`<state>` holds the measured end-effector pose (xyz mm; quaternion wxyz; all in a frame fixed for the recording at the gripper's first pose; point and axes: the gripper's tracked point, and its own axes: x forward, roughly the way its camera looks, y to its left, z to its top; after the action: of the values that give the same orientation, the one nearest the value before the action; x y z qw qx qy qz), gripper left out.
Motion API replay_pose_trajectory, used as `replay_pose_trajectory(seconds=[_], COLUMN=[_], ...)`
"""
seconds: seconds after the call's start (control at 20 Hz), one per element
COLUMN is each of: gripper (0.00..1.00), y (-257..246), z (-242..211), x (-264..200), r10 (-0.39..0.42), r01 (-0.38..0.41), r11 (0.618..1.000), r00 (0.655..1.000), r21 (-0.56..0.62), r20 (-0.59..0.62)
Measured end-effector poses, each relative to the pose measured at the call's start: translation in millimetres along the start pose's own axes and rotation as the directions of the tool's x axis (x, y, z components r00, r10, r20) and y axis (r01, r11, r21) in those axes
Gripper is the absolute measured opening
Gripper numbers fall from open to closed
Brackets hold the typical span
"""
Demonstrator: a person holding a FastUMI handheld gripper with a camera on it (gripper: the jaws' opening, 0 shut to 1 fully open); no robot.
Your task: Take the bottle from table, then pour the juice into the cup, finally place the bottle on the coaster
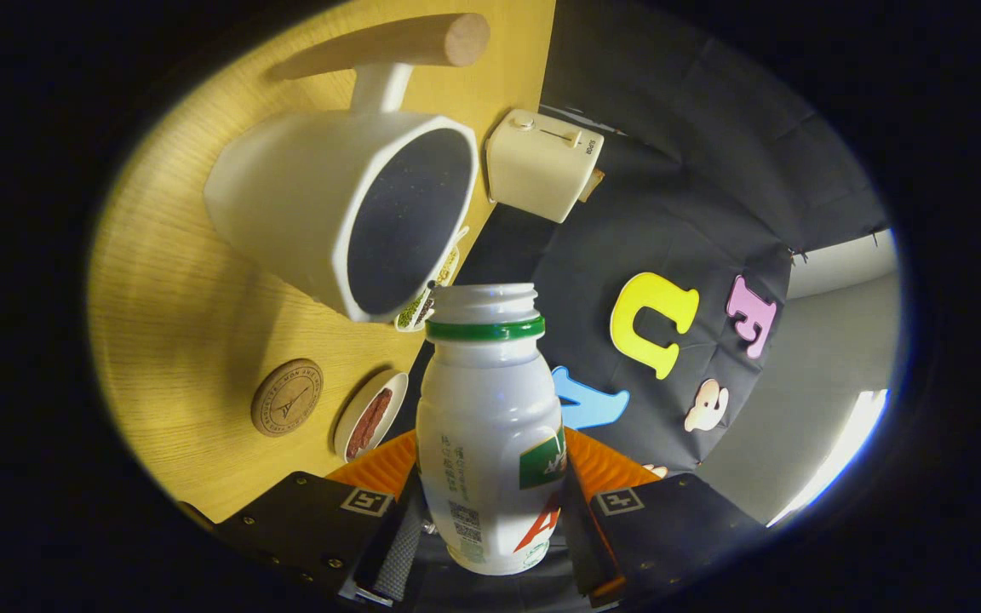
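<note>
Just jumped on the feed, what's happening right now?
The gripper has its jaws closed on the white bottle, which is uncapped and tipped so its open mouth sits close to the rim of the white cup with the wooden handle. No juice is visible flowing. The round coaster lies bare on the wooden table, next to a small dish. A cream toaster stands beyond the cup.
</note>
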<state>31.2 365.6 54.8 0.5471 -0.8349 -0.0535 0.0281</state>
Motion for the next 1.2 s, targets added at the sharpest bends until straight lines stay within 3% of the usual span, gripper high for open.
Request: replay_pose_trajectory(seconds=[0.2,0.6,0.9,1.2], gripper=[0.71,0.71,0.71,0.72], y=[5.8,15.0,16.5,12.5], z=[3.0,5.1,-9.4,-20.0], x=[1.5,1.9,0.0,1.5], r10=[0.040,0.094,0.110,0.115], r01=[-0.043,-0.113,-0.139,-0.159], r11=[0.991,0.931,0.803,0.605], r00=[0.999,0.993,0.990,0.987], r21=[0.126,0.346,0.580,0.781], r20=[0.027,0.071,0.085,0.111])
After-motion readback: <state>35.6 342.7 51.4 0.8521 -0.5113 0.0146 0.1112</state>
